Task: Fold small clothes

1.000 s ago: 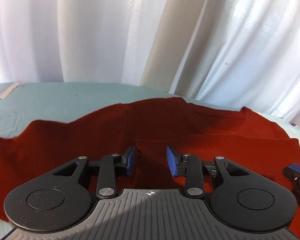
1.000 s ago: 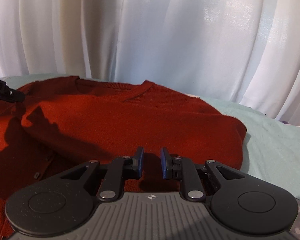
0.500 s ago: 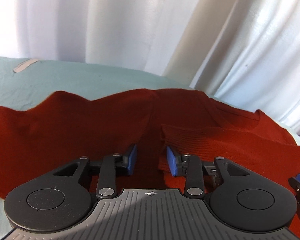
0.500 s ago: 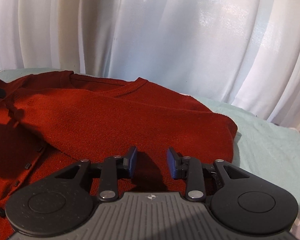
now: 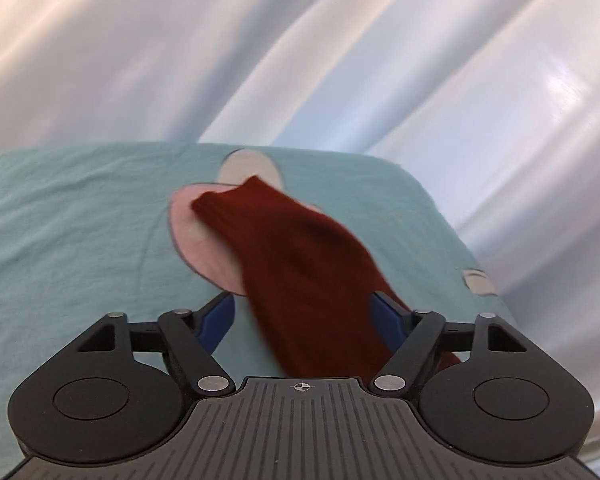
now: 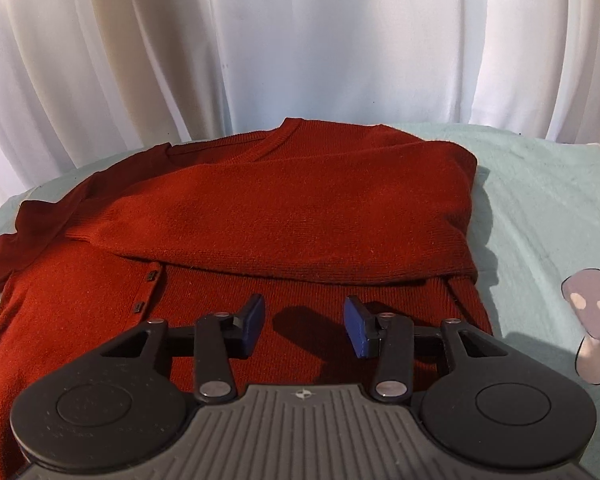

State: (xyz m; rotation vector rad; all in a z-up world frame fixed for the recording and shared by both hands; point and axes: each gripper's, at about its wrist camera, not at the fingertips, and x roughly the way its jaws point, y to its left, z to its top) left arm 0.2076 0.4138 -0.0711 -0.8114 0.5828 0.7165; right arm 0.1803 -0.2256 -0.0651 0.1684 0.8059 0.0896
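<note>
Red cardigan on bed; left gripper jaws opening, sleeve between; right gripper jaws opening, empty.

Cardigan was rust red, plain knit, with small dark buttons. Bed sheet was pale teal, printed with a grey white-spotted mushroom and a pink patch. Curtain white. Tool pads blue, tool bodies black.

Bare bed sheet lies free toward nine o'clock of the red sleeve. The white curtain blocks twelve o'clock behind the cardigan.
</note>
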